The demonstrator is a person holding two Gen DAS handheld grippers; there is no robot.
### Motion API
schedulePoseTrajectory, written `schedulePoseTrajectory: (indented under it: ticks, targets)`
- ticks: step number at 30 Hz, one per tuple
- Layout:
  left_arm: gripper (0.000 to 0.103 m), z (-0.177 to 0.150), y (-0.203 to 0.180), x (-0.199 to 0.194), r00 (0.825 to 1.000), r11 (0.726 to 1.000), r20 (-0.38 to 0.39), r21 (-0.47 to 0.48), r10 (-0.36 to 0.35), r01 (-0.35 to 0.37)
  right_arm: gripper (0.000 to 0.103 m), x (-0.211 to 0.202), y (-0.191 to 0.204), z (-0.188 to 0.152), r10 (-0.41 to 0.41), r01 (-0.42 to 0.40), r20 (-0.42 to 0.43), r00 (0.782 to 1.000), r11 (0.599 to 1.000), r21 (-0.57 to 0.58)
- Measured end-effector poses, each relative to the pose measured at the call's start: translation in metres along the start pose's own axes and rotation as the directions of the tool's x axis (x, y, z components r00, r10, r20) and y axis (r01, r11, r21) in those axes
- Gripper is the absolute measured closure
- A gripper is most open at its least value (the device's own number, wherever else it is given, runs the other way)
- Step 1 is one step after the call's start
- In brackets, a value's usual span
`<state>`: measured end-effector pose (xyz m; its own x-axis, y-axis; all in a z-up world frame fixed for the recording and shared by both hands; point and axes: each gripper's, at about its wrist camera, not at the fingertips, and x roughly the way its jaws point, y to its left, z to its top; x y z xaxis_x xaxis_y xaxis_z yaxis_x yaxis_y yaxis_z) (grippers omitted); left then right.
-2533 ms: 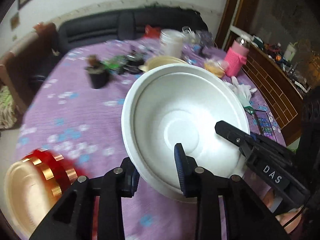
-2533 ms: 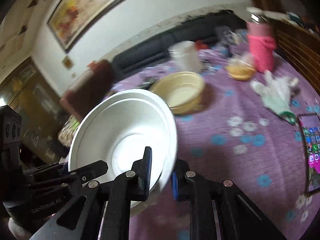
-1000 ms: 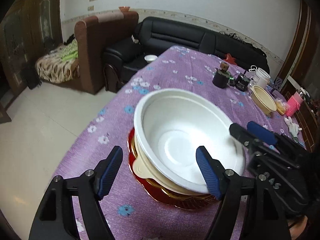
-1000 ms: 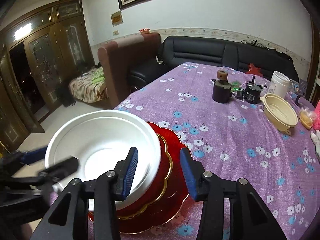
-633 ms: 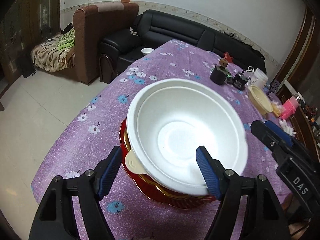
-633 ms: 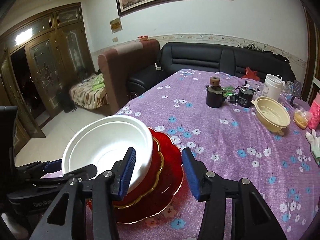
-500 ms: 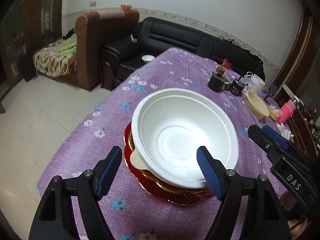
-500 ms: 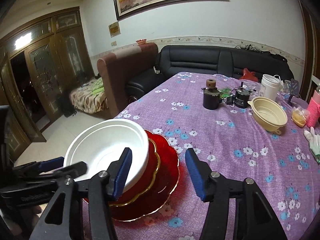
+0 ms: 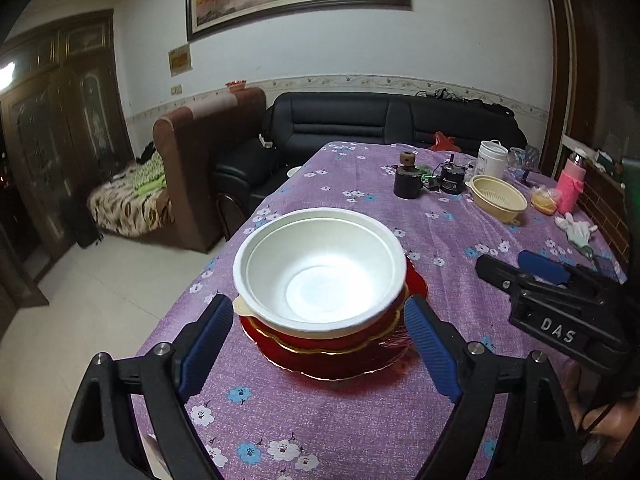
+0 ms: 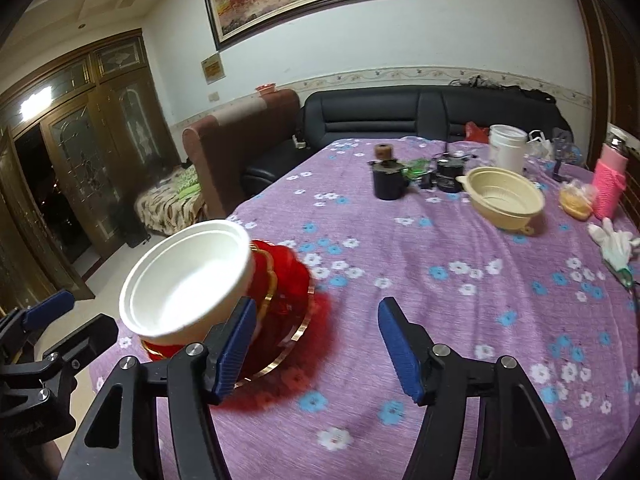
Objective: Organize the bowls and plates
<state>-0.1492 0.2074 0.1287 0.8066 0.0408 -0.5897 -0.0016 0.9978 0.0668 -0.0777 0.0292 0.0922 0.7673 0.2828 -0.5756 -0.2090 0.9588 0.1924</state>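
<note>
A white foam bowl (image 9: 320,276) (image 10: 188,280) rests on top of a stack: a cream bowl (image 9: 239,305), a red bowl with a gold rim, and a red plate (image 9: 344,364) (image 10: 296,312), on the purple flowered tablecloth (image 9: 440,224). My left gripper (image 9: 316,352) stands back from the stack with its jaws opening wide; the pads touch nothing. My right gripper (image 10: 316,348) is to the right of the stack, its jaws also opening, with only cloth between them. A second cream bowl (image 9: 498,200) (image 10: 504,196) sits far back on the right.
At the far end stand a dark jar (image 9: 407,182), a black device (image 9: 452,179), a white tub (image 9: 493,158), a pink bottle (image 9: 570,192) and a white glove (image 9: 576,228). The table's left edge drops to tiled floor (image 9: 80,300). A black sofa (image 9: 384,124) stands behind.
Both grippers let go of the white bowl, now on the stack. They opened wider and drew back; the right gripper shifted to the right, away from the stack.
</note>
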Motion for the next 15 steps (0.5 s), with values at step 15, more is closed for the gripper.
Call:
schedulePoseTrajectory:
  ticks: [15]
  targets:
    - [0.016,0.000,-0.066,-0.005,1.000,0.987,0.015,0.159,0.000,-0.002,0.030,-0.033,-0.074,-0.004,-0.075,0.071,0.035,0.997,0.993,0.089]
